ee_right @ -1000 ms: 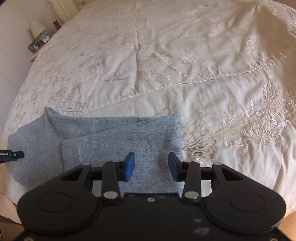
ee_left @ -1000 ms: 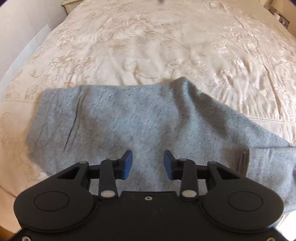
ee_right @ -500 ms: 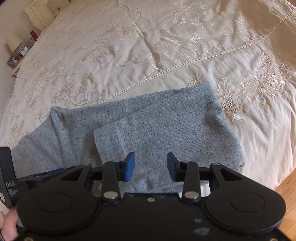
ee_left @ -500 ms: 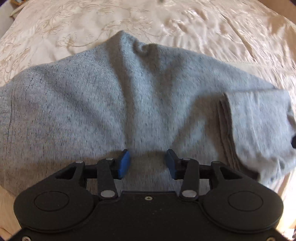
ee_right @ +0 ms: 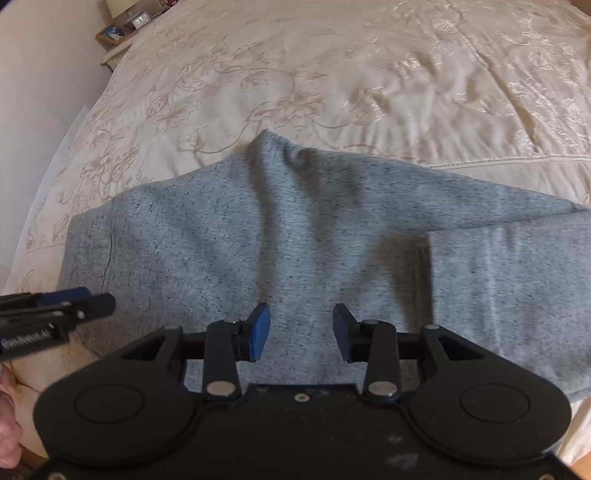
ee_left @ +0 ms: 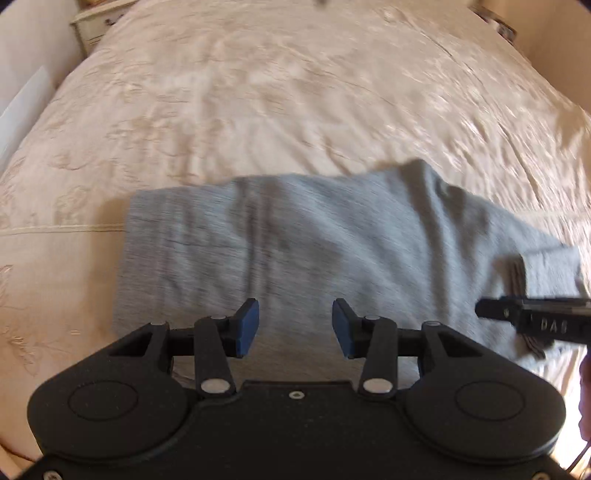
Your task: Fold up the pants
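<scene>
Grey marled pants (ee_left: 332, 240) lie folded across the near part of the bed, with a doubled-over leg end (ee_left: 546, 266) at the right. My left gripper (ee_left: 295, 325) hovers open over the pants' near edge, left of the middle, with nothing between its blue pads. In the right wrist view the pants (ee_right: 295, 229) fill the middle, peaking at the far edge. My right gripper (ee_right: 301, 330) hangs above the cloth, jaws closing, with nothing between them. Each gripper shows in the other's view: the right gripper (ee_left: 532, 317) and the left gripper (ee_right: 55, 310).
A cream embroidered bedspread (ee_left: 295, 92) covers the bed beyond the pants. A nightstand (ee_right: 118, 33) with small items stands at the far left corner. Part of a hand (ee_right: 7, 424) shows at the lower left. Wood floor (ee_right: 580, 465) lies off the bed's near right edge.
The right gripper has slid left from the pants' right end to over their middle, and its jaws have narrowed. The left gripper swung in over the middle, then back left. The pants lie unchanged.
</scene>
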